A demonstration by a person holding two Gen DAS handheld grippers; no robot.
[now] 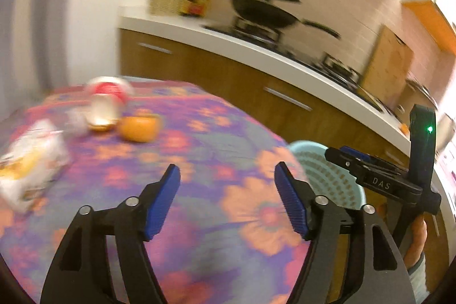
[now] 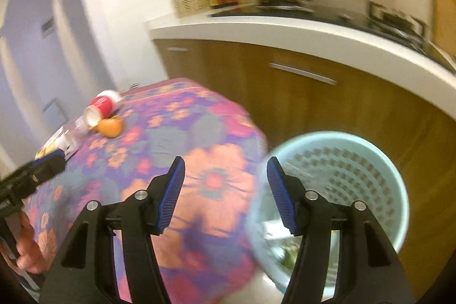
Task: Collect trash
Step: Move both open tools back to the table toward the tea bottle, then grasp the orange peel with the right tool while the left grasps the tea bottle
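Note:
On the flowered tablecloth [image 1: 199,161] lie a tipped red-and-white cup [image 1: 107,93], an orange peel [image 1: 139,127] and a white and yellow wrapper [image 1: 31,161] at the far left. My left gripper [image 1: 226,175] hangs open over the cloth with nothing between its blue pads. The other hand-held gripper [image 1: 379,175] shows at the right edge of that view. My right gripper [image 2: 225,170] is open and empty above the table's edge, beside the pale blue slotted bin [image 2: 342,161], which holds some scraps. The cup [image 2: 104,104], the peel [image 2: 111,127] and the wrapper [image 2: 57,140] sit far left there.
A wooden cabinet [image 2: 313,110] with a white counter [image 2: 285,33] runs behind the table. A black wok [image 1: 262,10] stands on the hob. A hand [image 2: 28,252] grips the left tool at the lower left. The bin stands on the floor by the table's right corner.

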